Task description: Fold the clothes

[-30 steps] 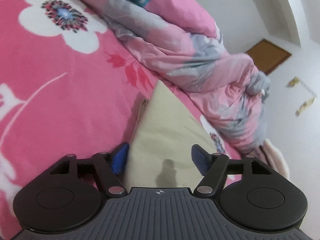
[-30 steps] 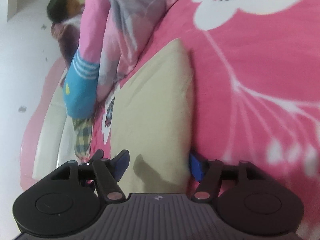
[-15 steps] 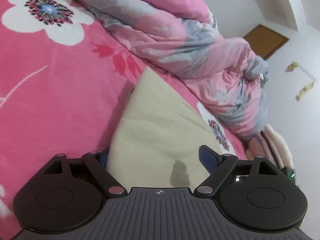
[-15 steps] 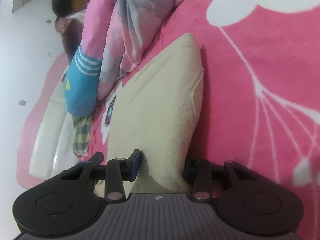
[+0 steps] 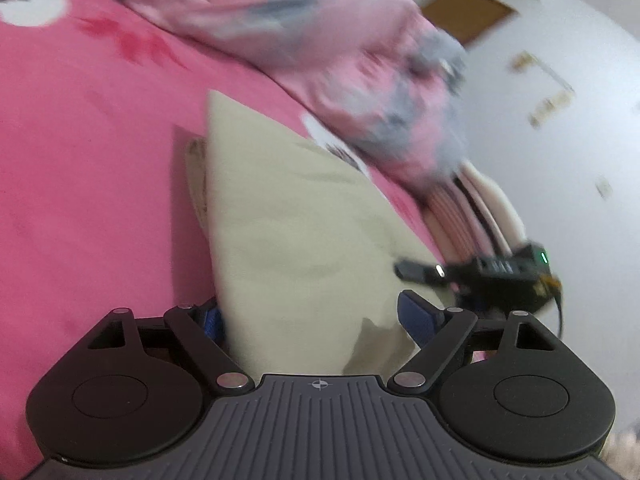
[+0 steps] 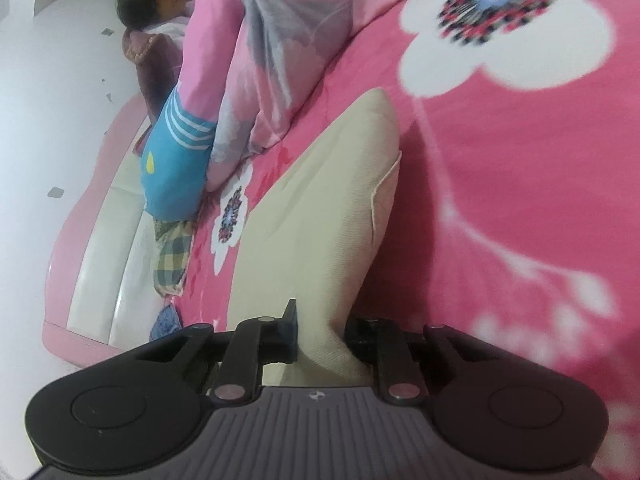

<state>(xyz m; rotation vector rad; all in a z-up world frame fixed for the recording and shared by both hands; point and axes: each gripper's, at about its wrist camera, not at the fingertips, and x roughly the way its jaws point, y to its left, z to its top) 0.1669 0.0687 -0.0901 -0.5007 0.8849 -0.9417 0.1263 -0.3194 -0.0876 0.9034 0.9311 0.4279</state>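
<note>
A folded beige garment (image 5: 288,232) lies on the pink flowered blanket (image 5: 88,168). My left gripper (image 5: 314,320) stands open at the garment's near end, with the cloth between its wide blue pads (image 5: 416,316). In the right wrist view the same garment (image 6: 320,216) runs away from me, and my right gripper (image 6: 322,336) has its jaws closing on the near end. The cloth is bunched into a ridge between the pads (image 6: 290,330). The right gripper's black body (image 5: 500,270), with a green light, shows at the garment's right edge in the left wrist view.
A crumpled pink and grey quilt (image 5: 360,60) lies beyond the garment. A person (image 6: 156,12) lies at the far end of the bed, beside a blue striped cloth (image 6: 176,160) and a plaid cloth (image 6: 172,256). The bed's white padded edge (image 6: 104,272) and a white floor border it.
The right jaws have narrowed from wide apart until they pinch the garment's end into a ridge. The left gripper swung sideways, its jaws widened a little, and the right gripper came into its view.
</note>
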